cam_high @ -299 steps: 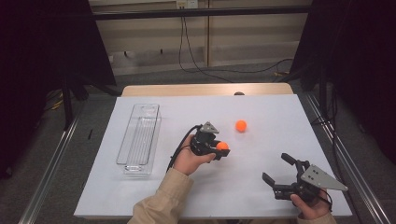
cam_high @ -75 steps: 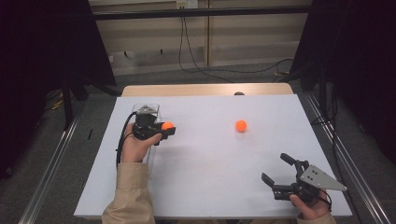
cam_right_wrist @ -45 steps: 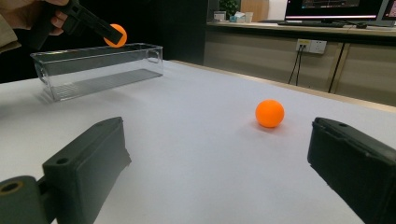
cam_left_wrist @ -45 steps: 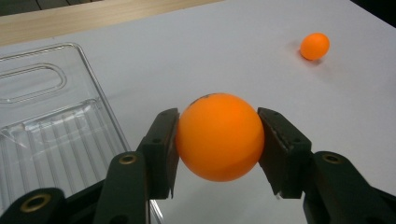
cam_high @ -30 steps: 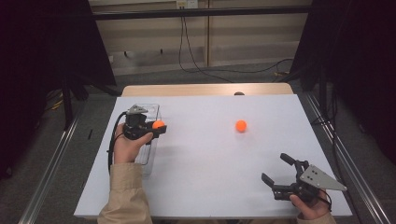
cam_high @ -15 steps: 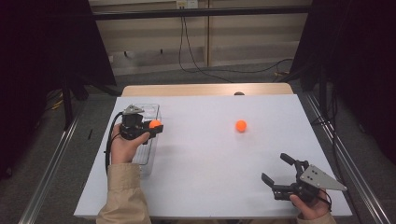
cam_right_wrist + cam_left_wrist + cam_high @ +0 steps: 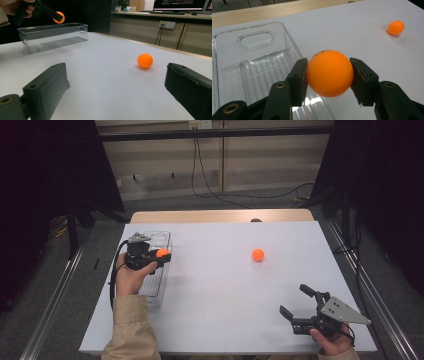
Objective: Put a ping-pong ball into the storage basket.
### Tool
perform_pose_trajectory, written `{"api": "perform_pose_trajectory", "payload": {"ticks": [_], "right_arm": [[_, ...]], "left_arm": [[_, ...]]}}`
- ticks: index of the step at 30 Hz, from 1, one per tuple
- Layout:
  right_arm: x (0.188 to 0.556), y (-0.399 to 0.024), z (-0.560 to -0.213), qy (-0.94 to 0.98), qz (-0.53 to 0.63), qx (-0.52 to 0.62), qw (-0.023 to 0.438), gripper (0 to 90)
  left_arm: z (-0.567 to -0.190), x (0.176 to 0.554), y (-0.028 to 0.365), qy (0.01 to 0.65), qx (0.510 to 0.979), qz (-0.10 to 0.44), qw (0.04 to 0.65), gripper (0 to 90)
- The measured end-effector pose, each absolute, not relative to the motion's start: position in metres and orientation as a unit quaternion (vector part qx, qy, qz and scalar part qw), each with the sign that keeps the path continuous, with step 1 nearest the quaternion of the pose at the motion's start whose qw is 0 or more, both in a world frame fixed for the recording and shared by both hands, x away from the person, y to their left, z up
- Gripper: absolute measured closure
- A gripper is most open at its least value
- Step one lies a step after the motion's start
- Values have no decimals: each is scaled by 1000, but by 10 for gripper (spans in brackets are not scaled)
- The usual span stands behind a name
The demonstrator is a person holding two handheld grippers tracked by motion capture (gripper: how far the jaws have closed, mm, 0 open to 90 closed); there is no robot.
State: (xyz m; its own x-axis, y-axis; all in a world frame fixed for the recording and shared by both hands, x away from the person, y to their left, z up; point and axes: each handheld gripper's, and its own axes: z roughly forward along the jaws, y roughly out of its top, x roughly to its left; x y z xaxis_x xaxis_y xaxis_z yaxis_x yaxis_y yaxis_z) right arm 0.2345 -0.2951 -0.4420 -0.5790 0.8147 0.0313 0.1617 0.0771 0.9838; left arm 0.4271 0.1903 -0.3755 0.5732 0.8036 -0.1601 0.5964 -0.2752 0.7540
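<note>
My left gripper [image 7: 161, 254] is shut on an orange ball [image 7: 329, 73] and holds it in the air over the right rim of the clear plastic bin [image 7: 156, 287] at the table's left. The held orange ball [image 7: 59, 17] also appears above the clear plastic bin [image 7: 50, 37] in the right gripper view. A second orange ball [image 7: 258, 254] lies loose on the white table, right of centre; it is the second orange ball [image 7: 395, 27] far off in the left gripper view and the second orange ball [image 7: 145, 60] ahead of my right jaws. My right gripper [image 7: 301, 307] rests open near the front right corner with nothing between its jaws.
The white table [image 7: 225, 290] has a wooden strip [image 7: 220, 216] along its far edge. The bin's ribbed floor [image 7: 257, 75] holds nothing. Dark curtains stand at both sides, and cables [image 7: 210, 180] run along the floor beyond the table.
My left hand has carried the held ball leftward from the table's middle to above the bin, drifting slightly left in the last second. The right gripper and the loose ball have not moved.
</note>
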Motion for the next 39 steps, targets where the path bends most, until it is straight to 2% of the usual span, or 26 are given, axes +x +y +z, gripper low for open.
{"api": "perform_pose_trajectory", "payload": {"ticks": [39], "right_arm": [[235,-295,-442,677,576,360,282,40]], "left_arm": [[-386,430,206,470,780,146,387,508]]}}
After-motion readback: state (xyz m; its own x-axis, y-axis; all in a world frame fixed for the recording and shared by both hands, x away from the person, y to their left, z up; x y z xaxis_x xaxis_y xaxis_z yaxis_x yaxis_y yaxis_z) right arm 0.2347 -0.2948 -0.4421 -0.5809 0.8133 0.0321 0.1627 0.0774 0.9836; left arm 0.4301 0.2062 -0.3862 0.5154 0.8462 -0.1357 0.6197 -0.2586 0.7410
